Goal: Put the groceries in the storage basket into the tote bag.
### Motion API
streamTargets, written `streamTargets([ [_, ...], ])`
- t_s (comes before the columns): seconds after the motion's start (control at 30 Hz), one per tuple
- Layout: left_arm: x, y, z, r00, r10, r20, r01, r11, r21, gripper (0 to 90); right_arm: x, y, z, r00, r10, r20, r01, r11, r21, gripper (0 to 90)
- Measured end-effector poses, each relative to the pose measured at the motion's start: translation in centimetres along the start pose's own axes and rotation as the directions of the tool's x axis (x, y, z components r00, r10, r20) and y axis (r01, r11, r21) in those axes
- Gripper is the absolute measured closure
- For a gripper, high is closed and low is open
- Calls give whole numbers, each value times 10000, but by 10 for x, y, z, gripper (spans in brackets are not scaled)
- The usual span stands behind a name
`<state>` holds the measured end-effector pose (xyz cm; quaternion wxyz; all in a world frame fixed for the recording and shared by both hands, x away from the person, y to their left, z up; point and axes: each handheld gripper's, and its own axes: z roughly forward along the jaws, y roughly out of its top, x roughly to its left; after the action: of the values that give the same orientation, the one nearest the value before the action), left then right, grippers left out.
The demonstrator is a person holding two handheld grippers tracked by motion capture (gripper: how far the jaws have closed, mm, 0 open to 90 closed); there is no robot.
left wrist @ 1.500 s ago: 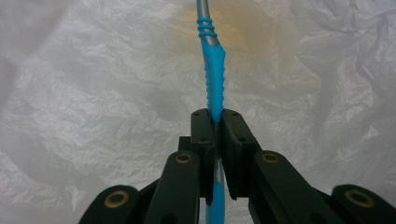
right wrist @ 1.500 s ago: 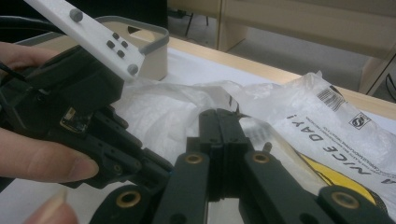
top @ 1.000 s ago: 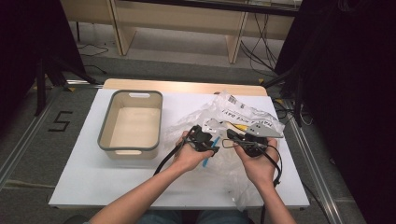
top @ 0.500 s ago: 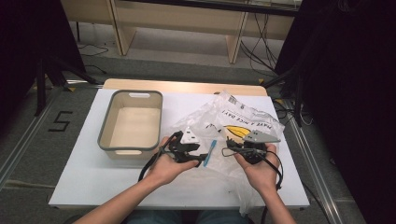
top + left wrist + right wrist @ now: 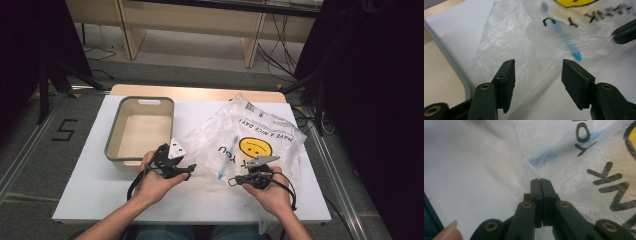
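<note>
A clear plastic bag (image 5: 250, 135) printed with a yellow smiley lies crumpled on the white table (image 5: 200, 197). Inside it lies a slim blue stick-like item (image 5: 223, 167), also seen through the film in the left gripper view (image 5: 571, 47). My right gripper (image 5: 231, 181) is shut on the bag's near edge, its jaws pinched together on the film (image 5: 539, 180). My left gripper (image 5: 192, 167) hovers beside the bag's left edge; its jaws have just been opening and nothing is between them (image 5: 539, 67).
A grey-rimmed beige bin (image 5: 114, 135) stands empty on the left half of the table, right behind my left hand. A wooden bench sits past the table's far edge. Bare table runs along the near edge.
My left gripper has let go of the bag, drawn back to the left toward the bin and opened. My right gripper has sunk, and the bag has settled flatter on the table.
</note>
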<state>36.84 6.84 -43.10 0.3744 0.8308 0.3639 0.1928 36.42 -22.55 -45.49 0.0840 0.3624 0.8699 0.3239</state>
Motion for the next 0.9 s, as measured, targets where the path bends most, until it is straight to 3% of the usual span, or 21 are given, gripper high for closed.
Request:
streamTargets([
  [0.17, 0, -10, 7, 10000, 28, -84, -25, 9992, 411, 389, 2, -3, 5, 9996, -195, -227, 204, 9989, 426, 825],
  [0.27, 2, -15, 9, 9997, 29, -257, -14, 9982, 601, 381, 3, -4, 3, 9996, -129, -267, 135, 9997, 211, 745],
  [0.4, 5, -20, 10, 9992, -392, -38, 393, 9971, 652, 377, 1, -2, -11, 9998, 170, -104, -178, 9967, -789, 620],
  [0.5, 7, -24, 11, 9979, -637, 138, 627, 9958, 674, 375, -8, -3, -28, 9978, 561, 344, -482, 9787, -1996, 536],
  [0.53, 9, -27, 11, 9955, -931, 203, 914, 9933, 704, 372, -11, -4, -33, 9965, 691, 476, -566, 9725, -2261, 515],
  [0.67, 11, -31, 11, 9916, -1263, 277, 1243, 9901, 645, 371, -25, -10, -53, 9848, 1334, 1113, -963, 9525, -2891, 459],
  [0.77, 12, -34, 11, 9909, -1327, 242, 1309, 9894, 630, 368, -34, -19, -62, 9692, 1659, 1821, -1099, 9527, -2832, 449],
  [0.9, 15, -39, 10, 9904, -1361, 254, 1345, 9893, 573, 368, -41, -30, -68, 9540, 2131, 2107, -1488, 9471, -2843, 448],
])
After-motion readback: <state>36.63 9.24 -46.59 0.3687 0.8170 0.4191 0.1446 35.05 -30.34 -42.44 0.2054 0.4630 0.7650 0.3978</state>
